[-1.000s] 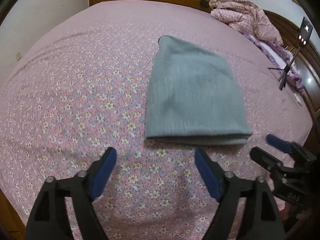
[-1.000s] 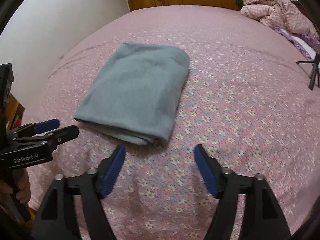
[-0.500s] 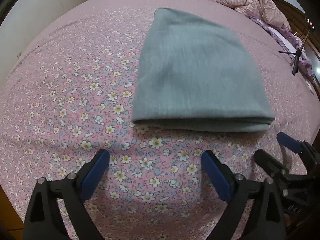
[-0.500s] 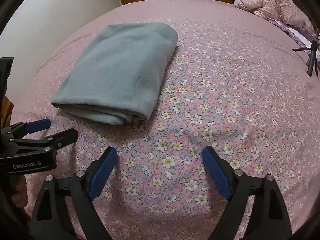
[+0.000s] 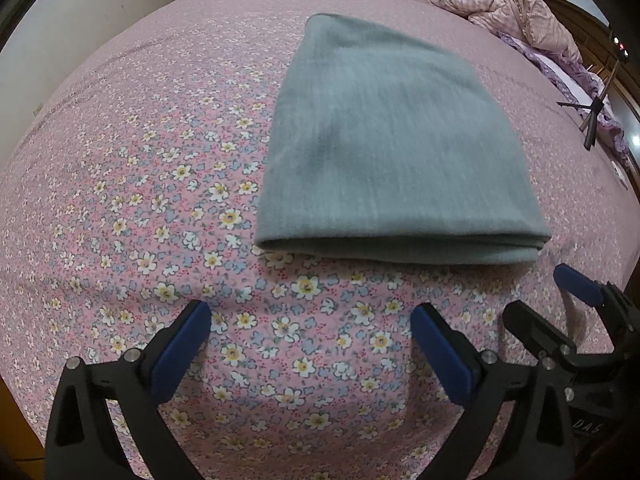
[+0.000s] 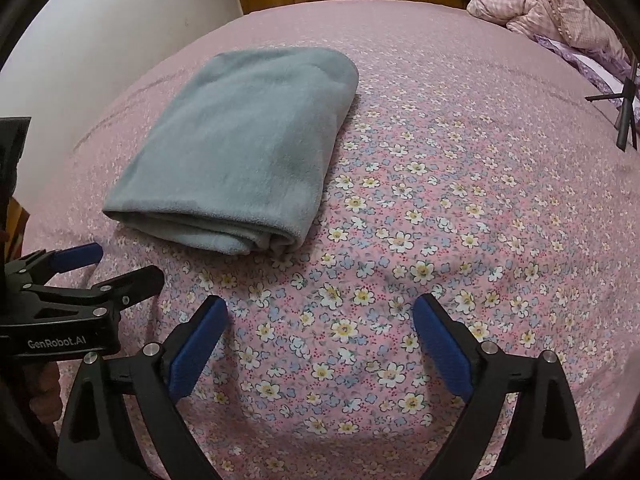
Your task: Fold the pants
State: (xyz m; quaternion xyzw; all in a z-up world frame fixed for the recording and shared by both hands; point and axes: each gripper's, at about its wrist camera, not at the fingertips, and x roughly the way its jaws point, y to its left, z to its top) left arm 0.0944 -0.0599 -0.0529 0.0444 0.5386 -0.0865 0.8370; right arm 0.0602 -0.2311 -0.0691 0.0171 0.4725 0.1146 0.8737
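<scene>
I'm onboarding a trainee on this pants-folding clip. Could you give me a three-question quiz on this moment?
1. True or false: the left tool grips the grey pants.
2. What lies crumpled at the far corner of the bed?
A. pink quilt
B. towel
C. jacket
3. Fill in: the right tool is ____.

Key: 1 false; 2 A, the pink quilt; 3 open.

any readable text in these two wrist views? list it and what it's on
"GenRobot.AI": white print on the black body of the left gripper, seen in the right wrist view.
"DAS": pale letters on the black body of the right gripper, in the left wrist view; cut off at the frame edge, may be partial.
No text on the folded grey-blue fleece pants or the pink floral bedsheet.
</scene>
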